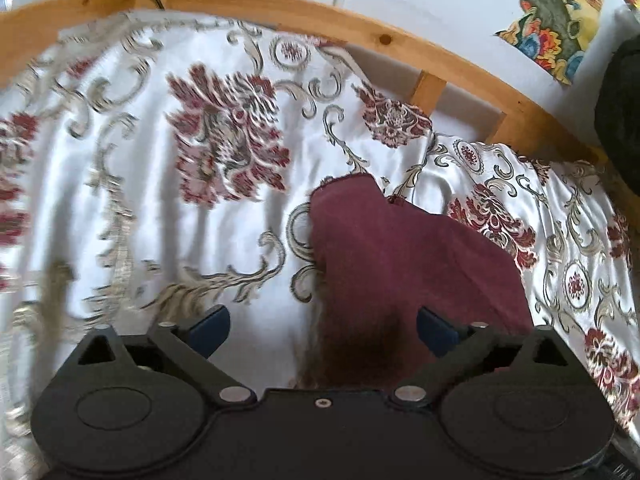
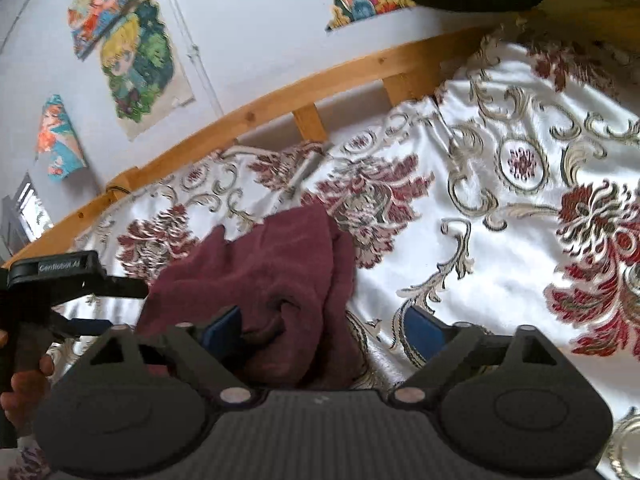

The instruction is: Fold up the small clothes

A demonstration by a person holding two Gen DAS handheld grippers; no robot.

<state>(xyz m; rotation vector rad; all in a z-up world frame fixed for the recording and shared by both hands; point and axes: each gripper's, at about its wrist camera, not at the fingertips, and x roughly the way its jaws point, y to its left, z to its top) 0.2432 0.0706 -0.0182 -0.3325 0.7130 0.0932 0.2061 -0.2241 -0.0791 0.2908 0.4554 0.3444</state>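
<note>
A small maroon garment [image 1: 400, 256] lies bunched on a white bedspread [image 1: 140, 208] with red and gold flowers. My left gripper [image 1: 323, 330] is open just above the garment's near end, and its blue pads [image 1: 210, 330] stand wide apart without pinching the cloth. In the right wrist view the maroon garment [image 2: 288, 264] shows crumpled folds. My right gripper [image 2: 324, 330] is open over its near edge, with the cloth lying loose beside the left pad [image 2: 224, 328]. The left gripper's body [image 2: 60, 280] and a hand [image 2: 24, 384] show at the far left.
A wooden bed rail [image 1: 280, 8] borders the bedspread on the far side, against a pale wall. Colourful pictures [image 2: 136, 64] hang on that wall. A dark bulky thing [image 1: 620, 112] sits at the right end of the bed.
</note>
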